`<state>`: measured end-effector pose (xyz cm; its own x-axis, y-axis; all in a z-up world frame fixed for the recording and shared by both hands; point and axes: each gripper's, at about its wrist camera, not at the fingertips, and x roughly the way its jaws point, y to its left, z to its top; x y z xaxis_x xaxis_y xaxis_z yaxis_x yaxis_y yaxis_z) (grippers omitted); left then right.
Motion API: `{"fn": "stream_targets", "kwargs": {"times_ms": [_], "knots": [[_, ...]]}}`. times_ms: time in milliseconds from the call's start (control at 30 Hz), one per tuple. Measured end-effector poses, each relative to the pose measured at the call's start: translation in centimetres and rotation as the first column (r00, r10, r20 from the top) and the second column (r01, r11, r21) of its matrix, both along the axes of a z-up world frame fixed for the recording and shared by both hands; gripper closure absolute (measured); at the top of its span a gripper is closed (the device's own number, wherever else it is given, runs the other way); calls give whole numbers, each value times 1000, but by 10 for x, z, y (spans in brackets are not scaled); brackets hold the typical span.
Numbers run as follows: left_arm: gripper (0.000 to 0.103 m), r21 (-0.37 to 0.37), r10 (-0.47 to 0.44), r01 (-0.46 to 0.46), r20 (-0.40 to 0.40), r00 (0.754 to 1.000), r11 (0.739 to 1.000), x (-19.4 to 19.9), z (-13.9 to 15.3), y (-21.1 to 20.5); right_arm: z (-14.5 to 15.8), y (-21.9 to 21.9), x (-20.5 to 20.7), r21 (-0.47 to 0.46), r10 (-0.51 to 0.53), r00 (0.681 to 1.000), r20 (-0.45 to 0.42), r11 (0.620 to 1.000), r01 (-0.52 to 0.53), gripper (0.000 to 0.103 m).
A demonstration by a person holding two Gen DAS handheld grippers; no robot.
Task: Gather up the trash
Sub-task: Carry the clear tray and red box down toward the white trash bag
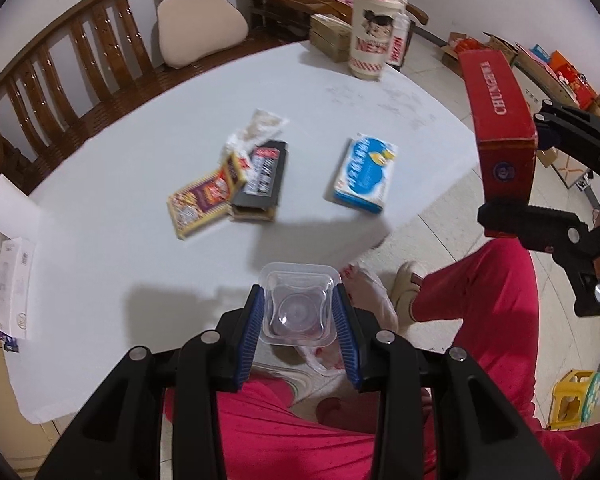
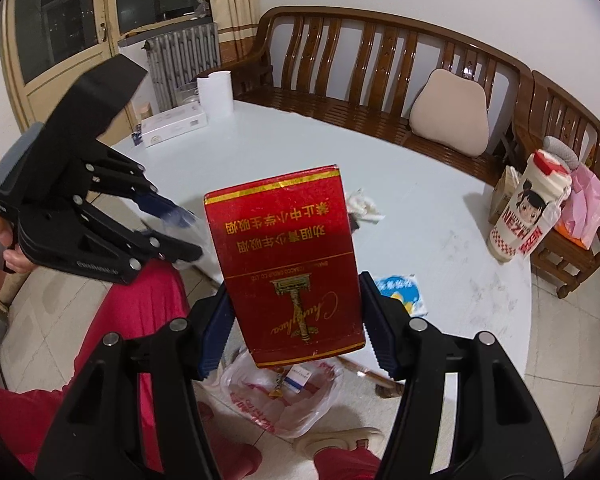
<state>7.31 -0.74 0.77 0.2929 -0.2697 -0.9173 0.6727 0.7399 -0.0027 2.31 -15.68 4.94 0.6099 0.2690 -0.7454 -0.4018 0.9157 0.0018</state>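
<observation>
Left wrist view: a clear plastic cup (image 1: 298,306) is clamped between the blue pads of the left tool (image 1: 299,312), held over the near edge of the white counter (image 1: 120,240). On the counter are listed a yellow-purple packet (image 1: 204,200), a black box (image 1: 262,180), a crumpled wrapper (image 1: 256,130) and a blue-white carton (image 1: 366,176). The right tool (image 1: 512,168) is seen clamped on a red carton (image 1: 500,120).

Right wrist view: the red carton (image 2: 296,268) is gripped by the right tool (image 2: 296,320) above a plastic bag (image 2: 276,396) on the floor. The left tool (image 2: 184,236) is recorded at left.
</observation>
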Motion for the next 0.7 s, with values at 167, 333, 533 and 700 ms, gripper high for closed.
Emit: {"fn": "stream_targets", "kwargs": {"times_ms": [167, 333, 533, 700], "knots": [[68, -7, -19, 19, -15, 1000, 1000, -21, -17, -5, -10, 4, -20, -2, 5, 1000, -15, 1000, -5, 44], [68, -14, -29, 29, -47, 998, 999, -35, -39, -6, -24, 8, -38, 3, 0, 999, -38, 1000, 0, 44], [68, -11, -45, 45, -63, 997, 999, -51, -67, -7, -56, 18, -55, -34, -1, 997, -74, 999, -2, 44], [68, -2, -52, 52, -92, 994, 999, -58, -93, -9, -79, 24, -60, -24, 6, 993, -114, 1000, -9, 44]]}}
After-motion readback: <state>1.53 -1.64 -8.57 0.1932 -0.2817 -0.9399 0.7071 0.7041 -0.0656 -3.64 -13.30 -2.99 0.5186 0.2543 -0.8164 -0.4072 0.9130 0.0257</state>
